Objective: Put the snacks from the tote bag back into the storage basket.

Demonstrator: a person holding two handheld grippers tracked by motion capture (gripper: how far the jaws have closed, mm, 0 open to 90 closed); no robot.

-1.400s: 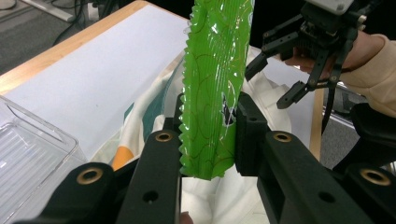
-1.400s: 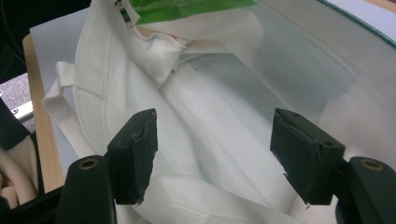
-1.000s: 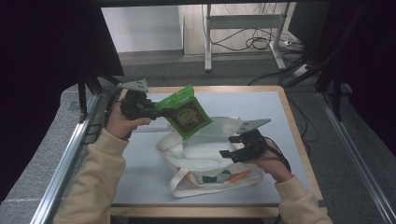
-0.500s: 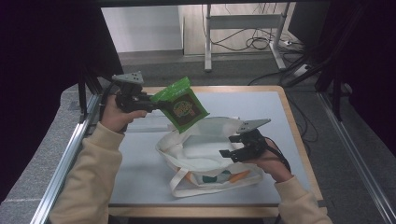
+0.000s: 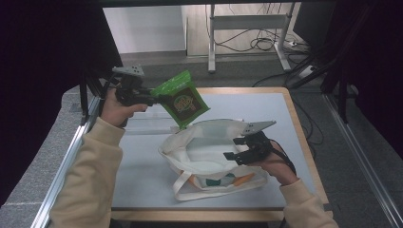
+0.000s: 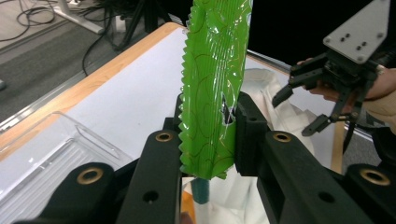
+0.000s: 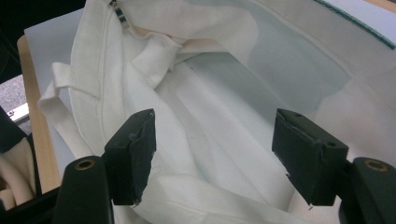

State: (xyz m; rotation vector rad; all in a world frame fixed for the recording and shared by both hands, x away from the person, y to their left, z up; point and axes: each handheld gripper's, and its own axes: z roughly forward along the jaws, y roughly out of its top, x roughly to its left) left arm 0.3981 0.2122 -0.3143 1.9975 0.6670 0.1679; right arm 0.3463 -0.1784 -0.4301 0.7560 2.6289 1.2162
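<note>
Jaws of the left gripper (image 6: 208, 135) are clamped on the crimped end of a green snack packet (image 6: 215, 79), one pad pressing on each flat face. From above, the left gripper (image 5: 154, 98) holds this packet (image 5: 183, 97) in the air over the far left part of the table (image 5: 266, 102), with the packet's lower corner just above the far rim of a white tote bag (image 5: 209, 142). A clear plastic tray (image 6: 51, 144) lies on the table below the gripper.

Jaws of the right gripper (image 7: 215, 154) stand wide apart with nothing pressed between the pads; white fabric of the bag's interior (image 7: 224, 93) lies beneath them. From above, the right gripper (image 5: 240, 149) sits at the bag's near right rim, over its open mouth. The bag lies on the table with its handles (image 5: 190, 187) towards the person.
</note>
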